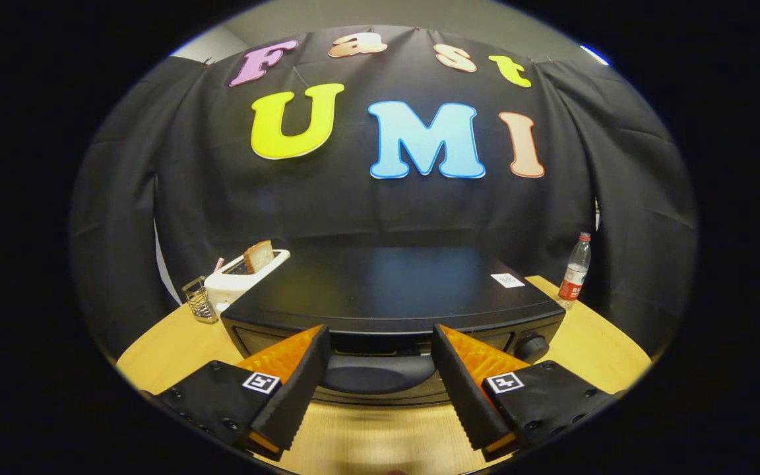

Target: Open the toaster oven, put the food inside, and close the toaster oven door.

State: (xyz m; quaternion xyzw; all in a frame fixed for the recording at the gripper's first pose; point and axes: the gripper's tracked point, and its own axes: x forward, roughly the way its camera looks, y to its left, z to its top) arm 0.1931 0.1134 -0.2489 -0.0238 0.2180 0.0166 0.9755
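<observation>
My gripper (380, 389) is spread wide and holds nothing, its fingers flanking the door handle (377, 373) of the oven (393, 290), which sits just ahead of them near the front edge of the tabletop (591, 349). The door looks closed. I judge the handle a stiff, smooth bar, likely slippery, so I would take it at its middle and pull steadily; the oven looks heavy enough to stay put, though a hard tug might slide it. A knob (532, 346) sits at the oven's right front. Beyond the oven's left rear stands a toaster (238, 280) with a bread slice (258, 256), soft and crumbly, best pinched gently by its faces. A wire rack (199, 300) is beside the toaster, a bottle (574, 270) toward the far right edge.
</observation>
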